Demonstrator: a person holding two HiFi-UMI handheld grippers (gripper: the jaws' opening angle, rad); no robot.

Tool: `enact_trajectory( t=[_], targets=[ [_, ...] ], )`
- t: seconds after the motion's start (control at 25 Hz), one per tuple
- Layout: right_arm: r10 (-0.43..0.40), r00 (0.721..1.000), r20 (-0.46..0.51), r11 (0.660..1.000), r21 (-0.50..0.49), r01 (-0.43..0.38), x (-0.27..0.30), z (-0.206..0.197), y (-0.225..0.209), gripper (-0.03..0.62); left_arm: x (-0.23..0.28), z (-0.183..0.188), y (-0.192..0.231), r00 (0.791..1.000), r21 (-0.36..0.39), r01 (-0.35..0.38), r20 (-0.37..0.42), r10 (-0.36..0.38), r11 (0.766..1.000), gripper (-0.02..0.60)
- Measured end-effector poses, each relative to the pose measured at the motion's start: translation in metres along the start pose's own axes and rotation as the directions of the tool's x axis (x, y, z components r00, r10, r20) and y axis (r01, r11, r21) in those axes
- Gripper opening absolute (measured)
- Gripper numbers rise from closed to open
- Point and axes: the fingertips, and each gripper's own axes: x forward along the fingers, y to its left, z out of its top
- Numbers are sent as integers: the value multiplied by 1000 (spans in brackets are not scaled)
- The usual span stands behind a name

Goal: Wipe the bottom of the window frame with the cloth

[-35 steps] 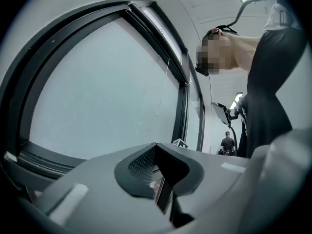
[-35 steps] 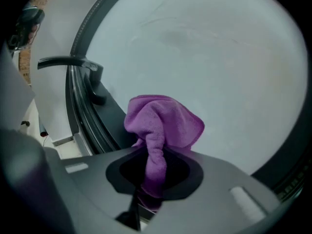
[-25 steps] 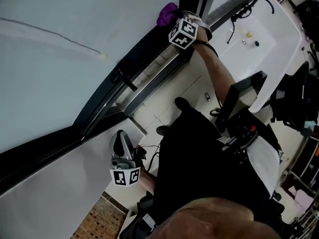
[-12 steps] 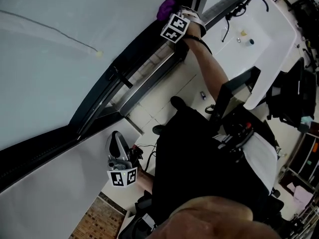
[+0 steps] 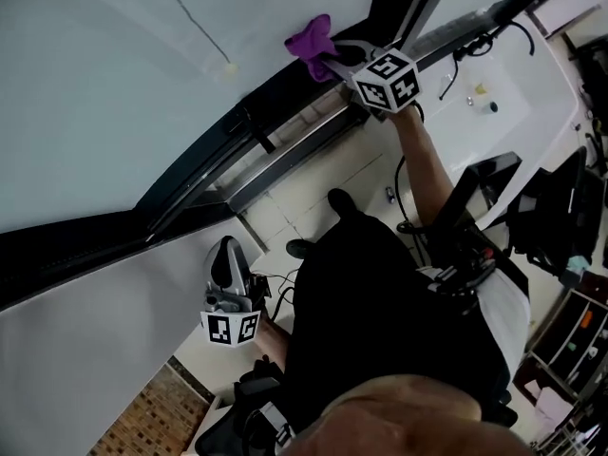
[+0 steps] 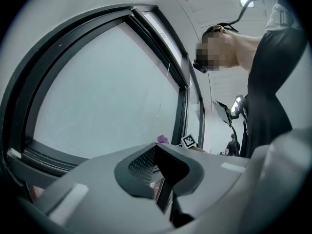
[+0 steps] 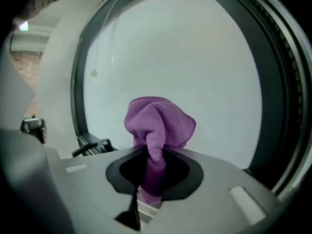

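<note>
The crumpled purple microfibre cloth (image 7: 158, 126) (image 5: 312, 44) stands bunched into an upright puff, its lower end pinched between the closed jaws of the right gripper (image 7: 151, 179) (image 5: 332, 57). It sits before the pale pane, just above the dark metal window frame's bottom rail (image 5: 114, 226); contact with it cannot be told

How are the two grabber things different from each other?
The right gripper pinches a purple cloth; the left gripper holds nothing. The right gripper is up at the window frame; the left gripper hangs low, away from it. Both have shut jaws.
</note>
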Motion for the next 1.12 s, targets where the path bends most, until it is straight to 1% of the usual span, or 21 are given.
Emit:
enact_trajectory(
  t=[0.04,0.08,0.16,0.2,0.24,0.28,0.32,0.4,0.44,0.48,0.64,0.72,0.84,1.0,1.12],
  targets=[
    [67,997,37,998,8,-68,3,7,23,62,0,1,-1,1000,0,1,2,-1,1000,0],
    [115,992,52,993,-7,-114,7,12,43,63,0,1,0,1000,0,2,5,-2,1000,0],
    [163,986,36,985,-69,-160,23,11,76,63,-2,1,1,1000,-2,-2,11,2,1000,0],
    [165,986,10,980,-115,-163,33,6,90,63,-3,1,2,1000,-3,-5,14,5,1000,0],
    [149,988,-28,973,-172,-151,44,0,100,63,-5,1,3,1000,-5,-10,16,10,1000,0],
    [116,991,-73,963,-236,-130,56,-8,106,63,-7,2,4,1000,-6,-15,18,15,1000,0],
    [70,990,-122,948,-302,-104,69,-17,109,63,-9,4,5,1000,-7,-22,20,23,1000,0],
    [-36,978,-206,906,-419,-55,91,-35,103,63,-12,7,6,999,-7,-43,21,43,999,0],
    [-76,972,-223,888,-459,-36,98,-40,98,61,-12,8,7,998,-7,-54,21,55,998,0],
    [-99,969,-228,875,-483,-24,101,-42,95,61,-14,10,8,998,-7,-65,21,65,998,0],
    [-120,966,-229,843,-537,-22,104,-45,96,61,-18,10,14,997,-6,-75,24,75,997,0],
    [-140,963,-230,835,-550,-10,99,-45,84,61,-14,12,10,997,1,-66,27,66,998,0],
    [-197,953,-231,833,-552,38,87,-47,53,61,-5,13,3,998,6,-57,18,57,998,0],
    [-266,933,-240,838,-537,101,74,-54,17,61,-6,8,5,999,3,-46,10,46,999,0],
    [-329,911,-247,839,-520,162,55,-55,-25,61,4,8,-1,999,3,-34,2,34,999,0]
  ],
)
